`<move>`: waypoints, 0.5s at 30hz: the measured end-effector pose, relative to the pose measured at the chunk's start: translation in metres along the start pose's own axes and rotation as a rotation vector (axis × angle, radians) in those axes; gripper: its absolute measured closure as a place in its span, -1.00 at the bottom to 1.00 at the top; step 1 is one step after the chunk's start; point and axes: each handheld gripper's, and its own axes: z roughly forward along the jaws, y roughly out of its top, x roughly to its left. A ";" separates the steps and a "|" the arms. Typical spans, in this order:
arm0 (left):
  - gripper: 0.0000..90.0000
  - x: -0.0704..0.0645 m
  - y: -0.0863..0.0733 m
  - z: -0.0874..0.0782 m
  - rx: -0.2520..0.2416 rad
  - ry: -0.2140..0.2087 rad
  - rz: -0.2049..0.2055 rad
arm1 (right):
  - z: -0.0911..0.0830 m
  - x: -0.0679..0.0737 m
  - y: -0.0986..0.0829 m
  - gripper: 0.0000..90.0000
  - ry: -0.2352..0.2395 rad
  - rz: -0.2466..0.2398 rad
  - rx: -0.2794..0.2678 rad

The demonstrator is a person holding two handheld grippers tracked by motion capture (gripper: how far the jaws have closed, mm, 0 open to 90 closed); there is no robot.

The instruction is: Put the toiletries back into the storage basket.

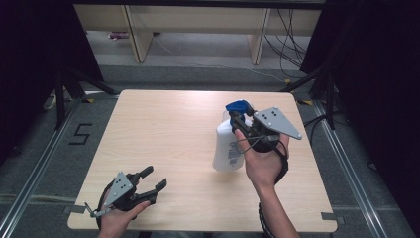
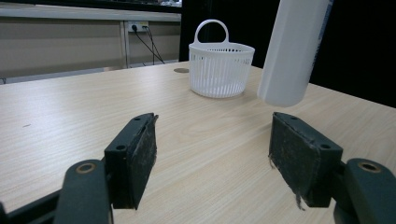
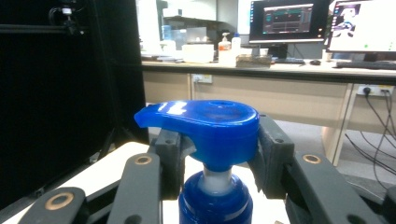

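Observation:
A white pump bottle (image 1: 227,148) with a blue pump head (image 1: 238,106) hangs tilted over the right half of the wooden table (image 1: 163,129). My right gripper (image 1: 241,120) is shut on the neck just under that head. In the right gripper view the blue pump head (image 3: 205,125) sits between the jaws of the right gripper (image 3: 217,144). The left gripper view shows the bottle's white base (image 2: 292,56) raised off the tabletop. My left gripper (image 1: 154,178) rests near the front left corner, open, with nothing in it; its jaws stand wide apart in its own view, left gripper (image 2: 212,149).
A white slotted basket (image 2: 220,70) with a handle stands on the table beyond the bottle in the left gripper view. Black curtains flank the table. Wooden desk legs (image 1: 138,34) and cables lie on the floor behind. Monitors (image 3: 285,21) sit on a far desk.

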 end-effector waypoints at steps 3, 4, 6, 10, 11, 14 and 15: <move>-0.30 0.000 0.000 0.000 0.000 -0.001 0.001 | -0.003 -0.008 0.003 0.34 -0.021 -0.004 -0.008; -0.30 0.000 0.000 0.000 0.000 -0.001 0.001 | -0.003 -0.008 0.003 0.34 -0.021 -0.004 -0.008; -0.30 0.000 0.000 0.000 -0.001 0.000 0.002 | -0.005 -0.012 0.004 0.34 -0.035 -0.001 -0.011; -0.30 0.000 0.000 0.000 -0.001 -0.001 0.002 | -0.007 -0.018 0.006 0.34 -0.049 0.002 -0.013; -0.30 0.000 0.000 0.000 0.000 -0.001 0.001 | -0.008 -0.022 0.007 0.34 -0.061 0.001 -0.021; -0.30 0.000 -0.001 0.002 -0.016 -0.012 -0.007 | -0.009 -0.025 0.008 0.34 -0.072 0.000 -0.020; -0.30 0.000 0.000 0.001 -0.002 -0.003 0.001 | -0.009 -0.027 0.008 0.34 -0.072 -0.003 -0.020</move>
